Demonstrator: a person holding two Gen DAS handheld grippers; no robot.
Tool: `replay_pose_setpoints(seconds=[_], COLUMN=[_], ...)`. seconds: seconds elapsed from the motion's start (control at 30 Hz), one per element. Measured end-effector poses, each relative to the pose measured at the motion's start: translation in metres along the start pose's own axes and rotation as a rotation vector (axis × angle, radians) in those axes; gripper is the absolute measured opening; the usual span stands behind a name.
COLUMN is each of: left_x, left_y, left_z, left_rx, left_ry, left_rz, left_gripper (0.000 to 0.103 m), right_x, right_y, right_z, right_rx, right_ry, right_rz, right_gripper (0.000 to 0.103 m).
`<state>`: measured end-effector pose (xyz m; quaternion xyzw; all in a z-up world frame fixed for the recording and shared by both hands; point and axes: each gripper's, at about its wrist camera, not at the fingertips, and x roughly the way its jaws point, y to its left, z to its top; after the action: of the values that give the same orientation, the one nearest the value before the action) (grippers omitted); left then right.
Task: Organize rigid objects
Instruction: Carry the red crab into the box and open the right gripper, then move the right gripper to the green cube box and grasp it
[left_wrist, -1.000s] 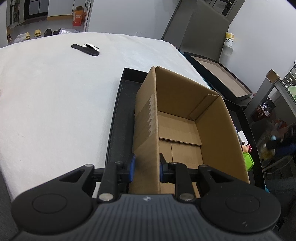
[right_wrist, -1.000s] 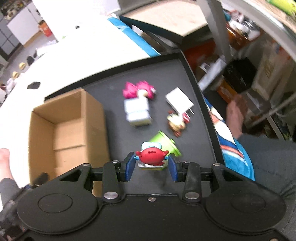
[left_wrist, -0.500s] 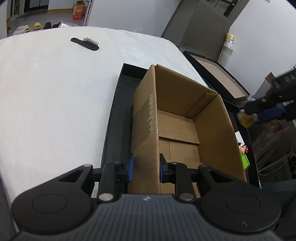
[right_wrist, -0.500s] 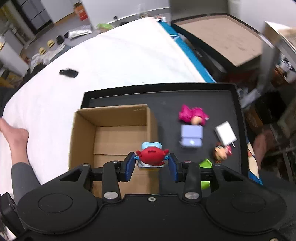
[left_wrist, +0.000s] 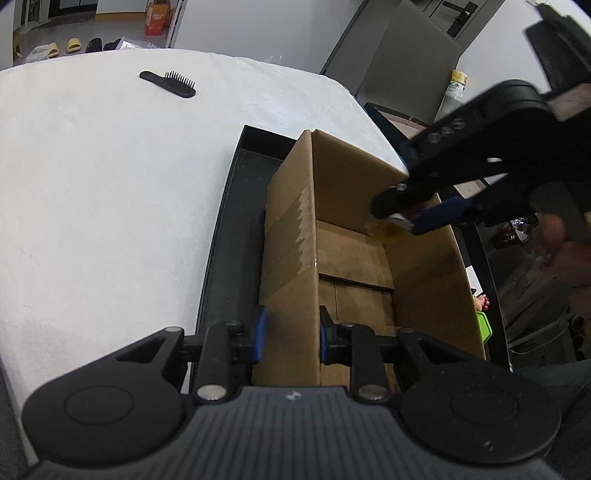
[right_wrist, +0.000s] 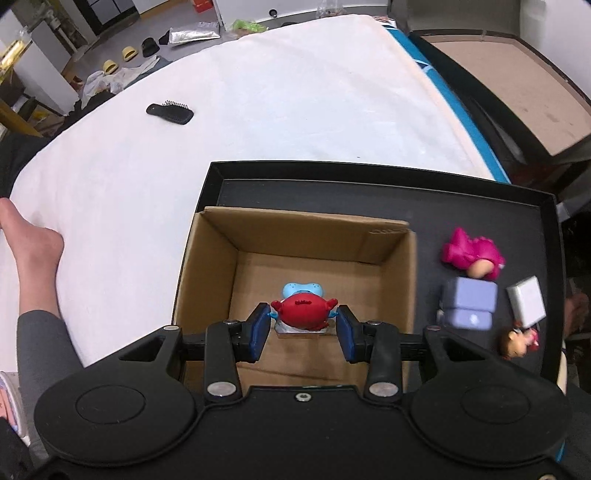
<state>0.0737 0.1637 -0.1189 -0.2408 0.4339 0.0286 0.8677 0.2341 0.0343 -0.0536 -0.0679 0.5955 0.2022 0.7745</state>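
Note:
An open cardboard box (left_wrist: 369, 258) (right_wrist: 295, 236) stands in a black tray (left_wrist: 229, 236) (right_wrist: 480, 192). My left gripper (left_wrist: 290, 334) is shut on the box's near left wall. My right gripper (right_wrist: 301, 328) is shut on a red crab toy (right_wrist: 301, 314) with a blue part behind it, held over the box's open top; it also shows in the left wrist view (left_wrist: 406, 218) above the box's far right. A pink figure (right_wrist: 472, 254), a lilac block (right_wrist: 469, 306), a white square (right_wrist: 526, 304) and a small doll (right_wrist: 517, 341) lie in the tray right of the box.
A black hairbrush (left_wrist: 168, 83) (right_wrist: 170, 112) lies far off on the white cloth. A green object (left_wrist: 484, 328) sits beside the box's right wall. A second tray with a brown floor (right_wrist: 517, 92) stands to the right. A person's arm (right_wrist: 33, 280) rests on the cloth at left.
My right gripper has carried the red crab toy from above the loose toys leftward to over the open box. My left gripper has kept its hold on the box wall.

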Motion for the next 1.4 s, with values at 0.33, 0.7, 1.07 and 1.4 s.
replay_pose_setpoints(seconds=[0.33, 0.7, 1.07, 1.4], left_x=[0.002, 0.0, -0.003, -0.01], left_y=[0.006, 0.0, -0.01, -0.017], left_z=[0.0, -0.002, -0.005, -0.008], left_rx=[-0.028, -0.004, 0.049, 0.091], left_ry=[0.009, 0.001, -0.021, -0.049], left_rz=[-0.013, 0.001, 0.037, 0.072], left_gripper=[0.025, 0.024, 0.023, 0.021], right_x=[0.026, -0.015, -0.078, -0.088], right_y=[0.018, -0.007, -0.051, -0.104], right_z=[0.011, -0.001, -0.025, -0.057], right_rx=[-0.065, -0.077, -0.048, -0.012], right_ry=[-0.015, -0.057, -0.116, -0.074], right_rz=[0.004, 0.029, 0.001, -0.063], right_gripper=[0.039, 0.065, 0.077, 0.081])
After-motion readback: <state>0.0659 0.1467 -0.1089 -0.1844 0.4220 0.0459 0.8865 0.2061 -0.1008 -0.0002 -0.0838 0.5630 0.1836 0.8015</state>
